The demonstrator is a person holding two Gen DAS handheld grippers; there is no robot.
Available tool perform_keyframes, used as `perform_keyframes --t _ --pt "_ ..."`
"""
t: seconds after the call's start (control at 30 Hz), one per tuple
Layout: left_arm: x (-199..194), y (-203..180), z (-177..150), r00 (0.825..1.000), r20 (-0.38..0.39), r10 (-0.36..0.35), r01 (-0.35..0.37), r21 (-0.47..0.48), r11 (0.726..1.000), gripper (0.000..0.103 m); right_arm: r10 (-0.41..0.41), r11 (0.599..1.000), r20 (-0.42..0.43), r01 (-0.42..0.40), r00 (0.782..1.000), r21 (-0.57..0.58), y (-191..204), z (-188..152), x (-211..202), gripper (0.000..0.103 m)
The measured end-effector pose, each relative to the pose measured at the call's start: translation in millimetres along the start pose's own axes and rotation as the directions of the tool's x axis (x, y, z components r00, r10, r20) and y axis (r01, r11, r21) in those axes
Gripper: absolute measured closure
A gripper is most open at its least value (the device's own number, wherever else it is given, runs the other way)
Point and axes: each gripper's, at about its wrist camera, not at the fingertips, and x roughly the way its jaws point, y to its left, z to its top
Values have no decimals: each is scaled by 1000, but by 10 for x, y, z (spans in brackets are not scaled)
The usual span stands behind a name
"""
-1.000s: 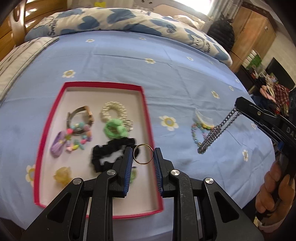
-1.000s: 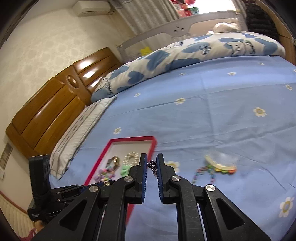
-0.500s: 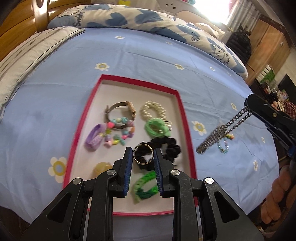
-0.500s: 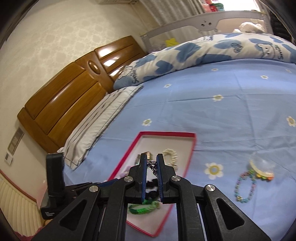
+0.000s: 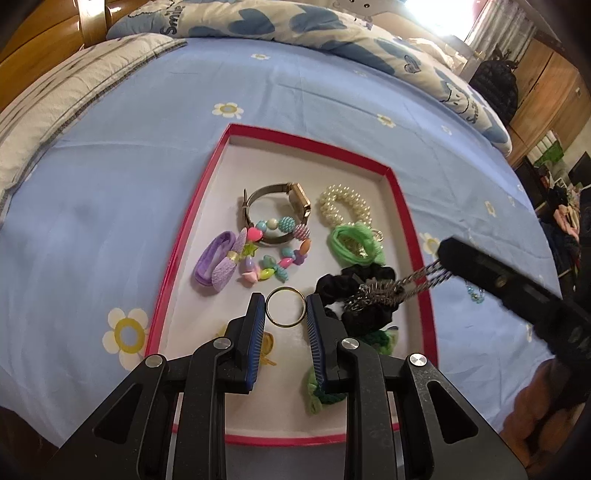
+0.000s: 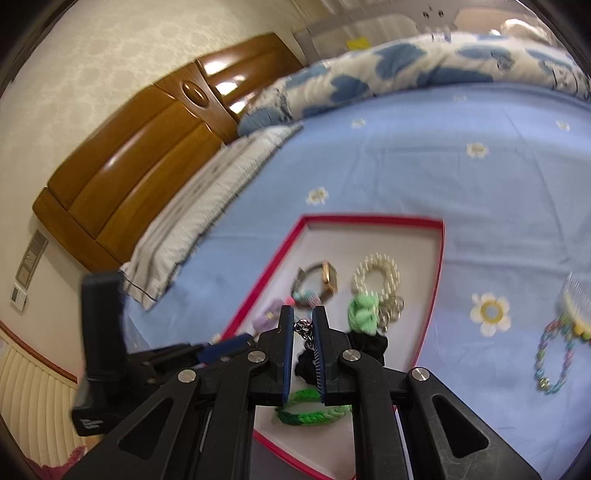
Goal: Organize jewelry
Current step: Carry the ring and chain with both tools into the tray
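Note:
A red-rimmed tray [image 5: 208, 184] lies on the blue bedspread and holds a watch [image 5: 291, 195], a pearl bracelet [image 5: 345, 205], a colourful bead bracelet [image 5: 280, 254], a purple clip [image 5: 216, 264], green scrunchies [image 5: 352, 242] and a black scrunchie [image 5: 356, 295]. My left gripper [image 5: 285, 306] is shut on a gold ring [image 5: 286, 307] held above the tray's middle. My right gripper [image 6: 303, 326] is shut on a silver chain [image 5: 391, 293], whose lower end rests on the black scrunchie; its fingers [image 5: 491, 273] reach in from the right.
A bead bracelet [image 6: 552, 354] and a clear comb clip [image 6: 576, 299] lie on the bedspread right of the tray [image 6: 439, 258]. A striped pillow [image 5: 55, 99] and blue-heart duvet [image 5: 295, 22] lie beyond. A wooden headboard [image 6: 147, 155] stands at the left.
Both grippers moved left over the tray. The right gripper lowered the chain until its end touches the black scrunchie. The ring stays in the left gripper.

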Motion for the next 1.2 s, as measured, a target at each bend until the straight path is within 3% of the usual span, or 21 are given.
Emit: perform_keyframes --t 0.4,1.2 --pt "240 -40 -52 998 -46 30 -29 23 999 82 -32 998 -116 38 993 51 -302 -220 378 93" --pt "362 -171 -28 990 -87 115 -107 94 990 82 -37 997 -157 47 987 58 -334 -220 547 93"
